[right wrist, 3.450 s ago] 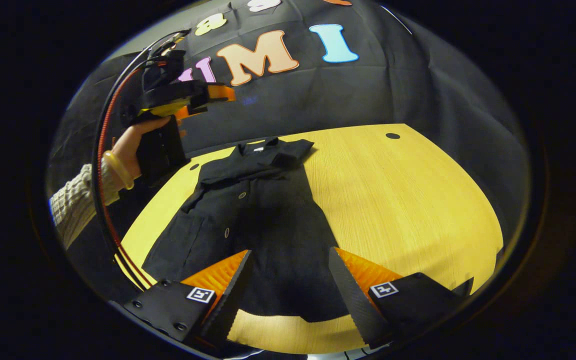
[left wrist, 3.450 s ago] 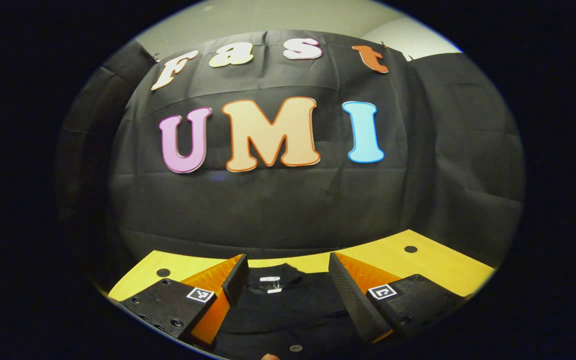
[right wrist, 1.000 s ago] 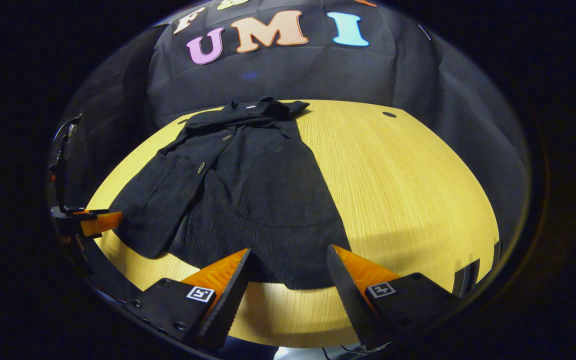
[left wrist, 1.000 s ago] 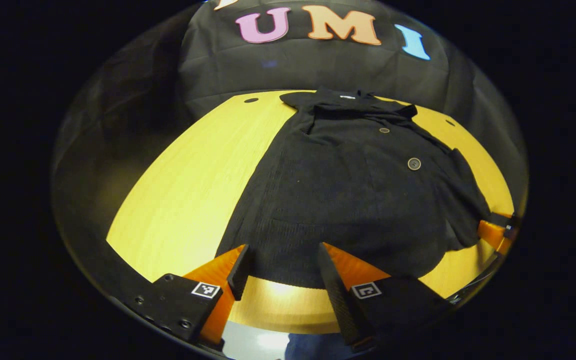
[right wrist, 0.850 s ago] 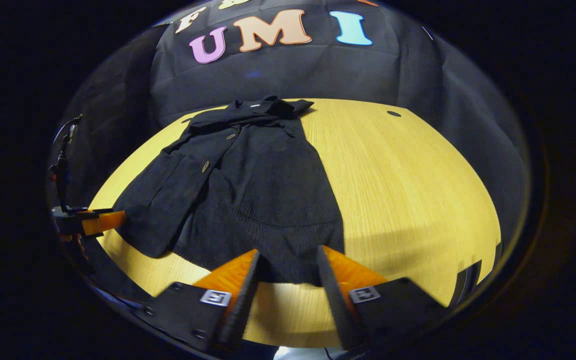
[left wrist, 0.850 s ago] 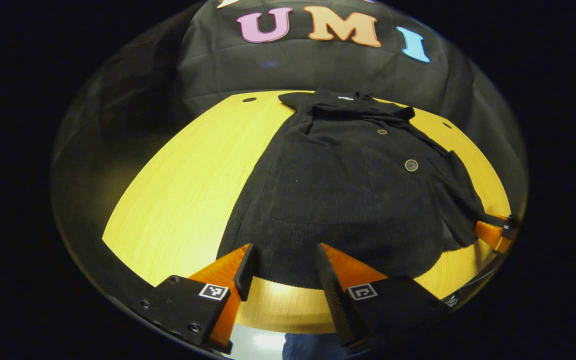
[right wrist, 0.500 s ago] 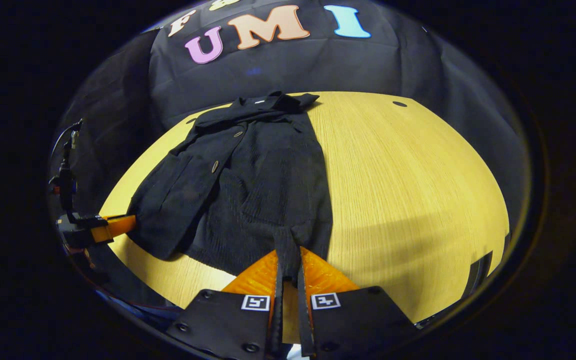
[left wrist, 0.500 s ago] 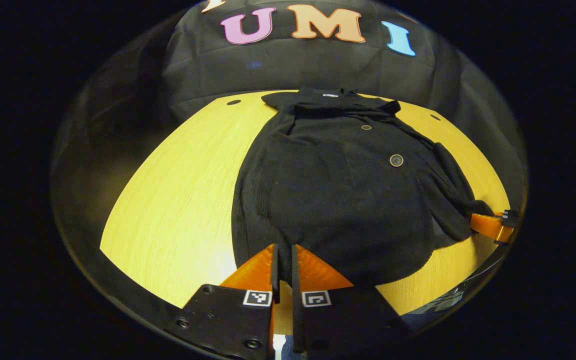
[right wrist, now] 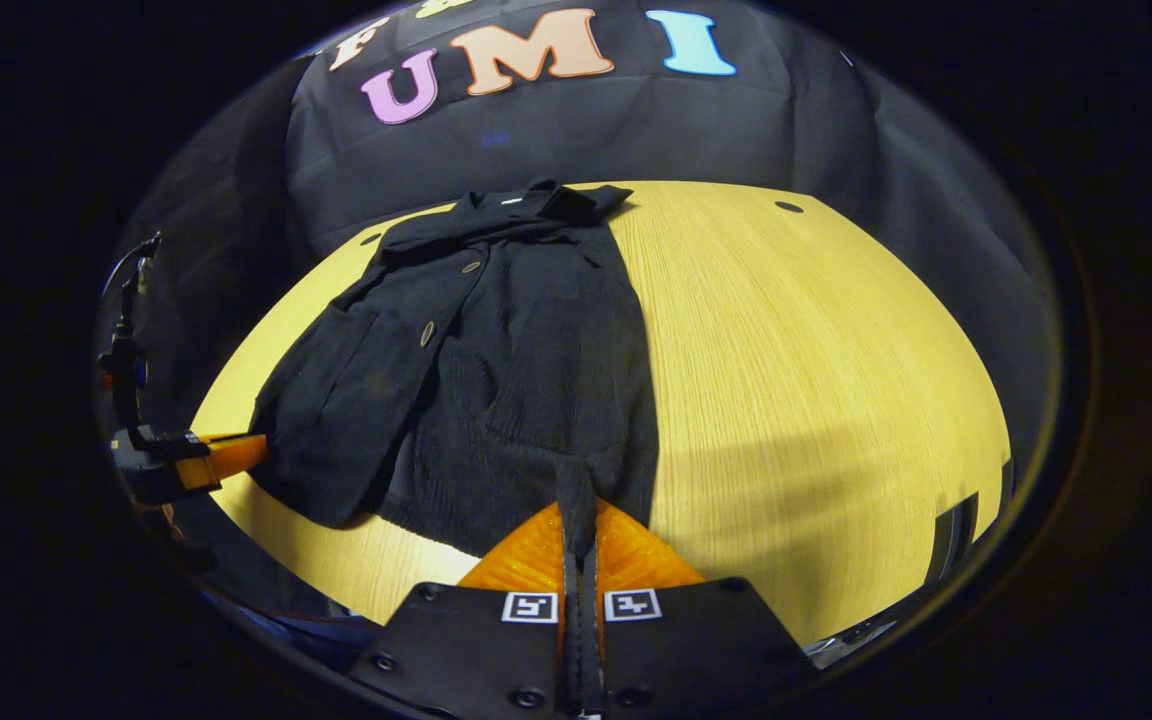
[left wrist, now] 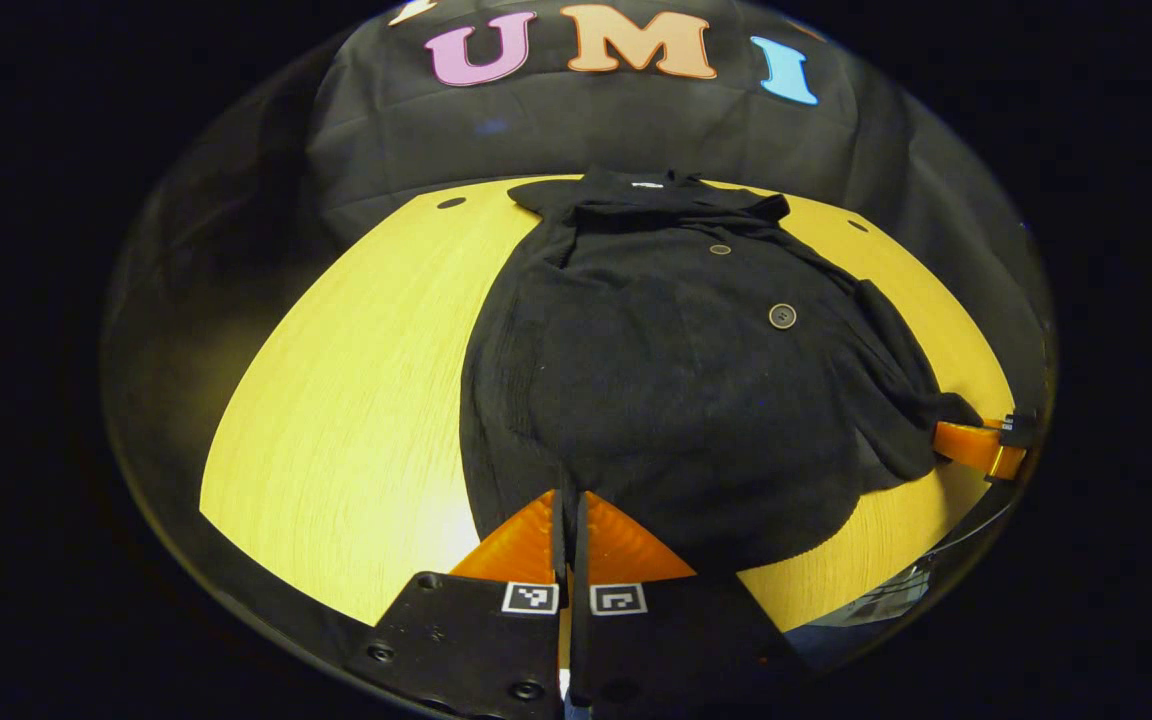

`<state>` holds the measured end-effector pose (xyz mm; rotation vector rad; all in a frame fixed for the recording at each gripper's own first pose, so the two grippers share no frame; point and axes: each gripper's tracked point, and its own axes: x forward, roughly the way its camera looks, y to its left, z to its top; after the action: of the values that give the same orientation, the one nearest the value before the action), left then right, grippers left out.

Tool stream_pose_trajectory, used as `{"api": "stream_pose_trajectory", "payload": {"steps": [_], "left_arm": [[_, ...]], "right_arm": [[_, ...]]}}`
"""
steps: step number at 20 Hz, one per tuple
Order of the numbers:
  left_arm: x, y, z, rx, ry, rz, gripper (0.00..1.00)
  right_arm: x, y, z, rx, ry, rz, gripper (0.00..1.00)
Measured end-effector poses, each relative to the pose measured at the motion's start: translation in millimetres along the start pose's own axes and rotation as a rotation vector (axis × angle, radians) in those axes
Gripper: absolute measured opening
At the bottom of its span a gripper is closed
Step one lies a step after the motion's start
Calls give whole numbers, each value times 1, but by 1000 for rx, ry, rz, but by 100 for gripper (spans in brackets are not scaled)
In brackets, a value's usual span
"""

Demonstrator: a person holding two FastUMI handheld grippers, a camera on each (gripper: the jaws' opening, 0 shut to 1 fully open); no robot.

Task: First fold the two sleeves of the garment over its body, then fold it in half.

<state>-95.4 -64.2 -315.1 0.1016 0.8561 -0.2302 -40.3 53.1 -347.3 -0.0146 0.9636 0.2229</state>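
Black buttoned knit garment [left wrist: 676, 370] lies flat on yellow wooden table [right wrist: 816, 370], collar toward booth wall, hem at near edge. Sleeves look folded over body already, judging by narrow outline. Left gripper [left wrist: 568, 510] jaws closed, pinching hem corner. Right gripper [right wrist: 578, 525] jaws closed on other hem corner, cloth bunched between fingers. Left to do: half fold, hem up to collar.

Nothing here can be read as words or numbers. The garment [left wrist: 676, 400] has a small white tag [left wrist: 648, 185] at its collar, too tiny to make out. The left gripper [left wrist: 565, 497] and the right gripper [right wrist: 577, 510] each carry two square black-and-white code markers [left wrist: 530, 598], patterns rather than letters.
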Motion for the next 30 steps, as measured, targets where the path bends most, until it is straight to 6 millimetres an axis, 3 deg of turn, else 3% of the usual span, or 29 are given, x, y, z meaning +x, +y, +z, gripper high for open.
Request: {"api": "stream_pose_trajectory", "payload": {"steps": [5,10,16,21,25,30], "left_arm": [[-4,2,26,-15,-35,-39,0],[11,9,80,-11,-107,-106,0],[15,12,128,11,-187,-157,0],[21,10,164,-10,-229,-167,0],[31,18,214,-57,-292,-146,0],[48,26,284,-73,-381,-100,0]], "right_arm": [[-14,5,27,2,-59,-35,2],[-20,23,57,9,-118,-75,3],[-20,47,108,-1,-213,-87,3],[-21,53,168,-21,-282,-84,3],[-14,45,220,-60,-326,-81,2],[3,40,299,-67,-394,-46,3]]}}
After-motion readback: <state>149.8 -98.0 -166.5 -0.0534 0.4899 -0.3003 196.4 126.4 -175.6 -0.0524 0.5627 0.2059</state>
